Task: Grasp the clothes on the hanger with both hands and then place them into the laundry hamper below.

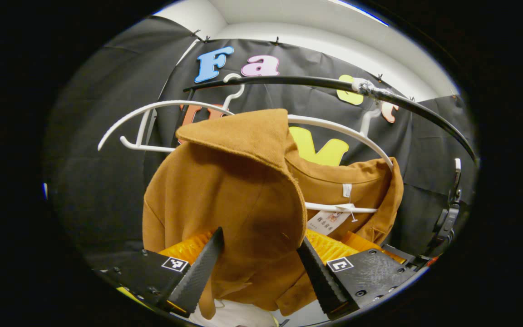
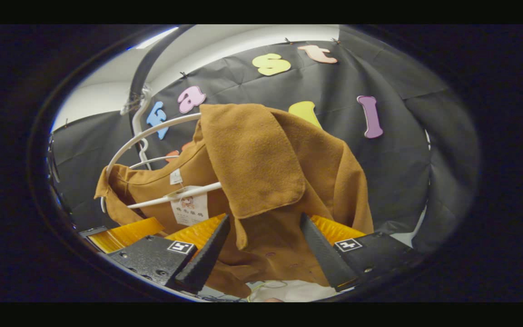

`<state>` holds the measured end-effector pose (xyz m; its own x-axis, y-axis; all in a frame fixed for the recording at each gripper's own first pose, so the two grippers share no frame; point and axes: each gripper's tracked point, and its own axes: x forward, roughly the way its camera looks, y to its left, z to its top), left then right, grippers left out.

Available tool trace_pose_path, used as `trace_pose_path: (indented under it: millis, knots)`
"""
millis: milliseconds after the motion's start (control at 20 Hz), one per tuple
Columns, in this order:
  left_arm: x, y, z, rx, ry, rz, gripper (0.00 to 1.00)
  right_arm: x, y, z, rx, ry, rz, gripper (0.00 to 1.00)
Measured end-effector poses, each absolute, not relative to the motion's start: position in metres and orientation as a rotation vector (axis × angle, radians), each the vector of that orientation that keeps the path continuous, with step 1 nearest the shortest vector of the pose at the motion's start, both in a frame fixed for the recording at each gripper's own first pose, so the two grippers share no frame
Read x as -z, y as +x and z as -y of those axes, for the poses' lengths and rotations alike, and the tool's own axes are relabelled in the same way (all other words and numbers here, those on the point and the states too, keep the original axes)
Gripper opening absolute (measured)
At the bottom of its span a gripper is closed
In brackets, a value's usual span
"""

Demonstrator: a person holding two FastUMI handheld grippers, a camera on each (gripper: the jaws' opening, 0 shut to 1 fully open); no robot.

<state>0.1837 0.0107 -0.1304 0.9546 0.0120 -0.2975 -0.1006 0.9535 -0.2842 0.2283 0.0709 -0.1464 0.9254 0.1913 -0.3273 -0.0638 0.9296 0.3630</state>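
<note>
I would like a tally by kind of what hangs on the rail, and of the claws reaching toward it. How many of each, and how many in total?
Brown coat: 1
White hangers: 2, one under the coat, one bare
Paper tag: 1
Claws: 2, left claw and right claw, both open around the coat
Total: 6

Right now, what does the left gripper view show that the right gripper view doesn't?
Left gripper view: the black clothes rail arching overhead and a second white hanger beside the garment. Right gripper view: the jacket's broad folded lapel. Both share the brown jacket on its white hanger, the paper tag, and open fingers straddling the fabric.
</note>
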Motion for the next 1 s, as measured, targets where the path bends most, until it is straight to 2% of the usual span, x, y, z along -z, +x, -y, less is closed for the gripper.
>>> trace_pose_path:
  millis: [50,100,150,250,300,400,600,650,800,950,1000]
  knots:
    - [0.132,0.187,-0.011,-0.061,-0.309,-0.300,0.95,0.146,0.232,-0.071,-0.135,0.357,-0.365,0.98]
    - [0.133,0.191,-0.013,-0.070,-0.314,-0.302,1.00,0.145,0.233,-0.073,-0.136,0.362,-0.366,0.98]
    - [0.133,0.193,-0.014,-0.080,-0.320,-0.302,0.95,0.144,0.236,-0.073,-0.137,0.372,-0.366,0.98]
    - [0.131,0.201,-0.017,-0.103,-0.335,-0.291,0.95,0.143,0.244,-0.072,-0.136,0.403,-0.364,0.97]
    - [0.131,0.206,-0.018,-0.110,-0.342,-0.286,0.95,0.143,0.248,-0.073,-0.136,0.419,-0.365,0.93]
    - [0.133,0.210,-0.018,-0.116,-0.341,-0.289,0.95,0.143,0.254,-0.074,-0.140,0.444,-0.372,0.95]
    - [0.133,0.220,-0.024,-0.119,-0.324,-0.286,0.94,0.142,0.268,-0.069,-0.142,0.465,-0.376,0.87]
    - [0.134,0.222,-0.026,-0.120,-0.323,-0.285,0.89,0.142,0.270,-0.069,-0.151,0.471,-0.382,0.77]
    - [0.137,0.219,-0.028,-0.119,-0.321,-0.297,0.75,0.142,0.261,-0.068,-0.184,0.506,-0.384,0.68]
    - [0.136,0.214,-0.034,-0.130,-0.336,-0.282,0.42,0.140,0.256,-0.061,-0.210,0.545,-0.378,0.40]
    - [0.137,0.210,-0.030,-0.110,-0.348,-0.290,0.32,0.140,0.251,-0.060,-0.218,0.553,-0.380,0.35]
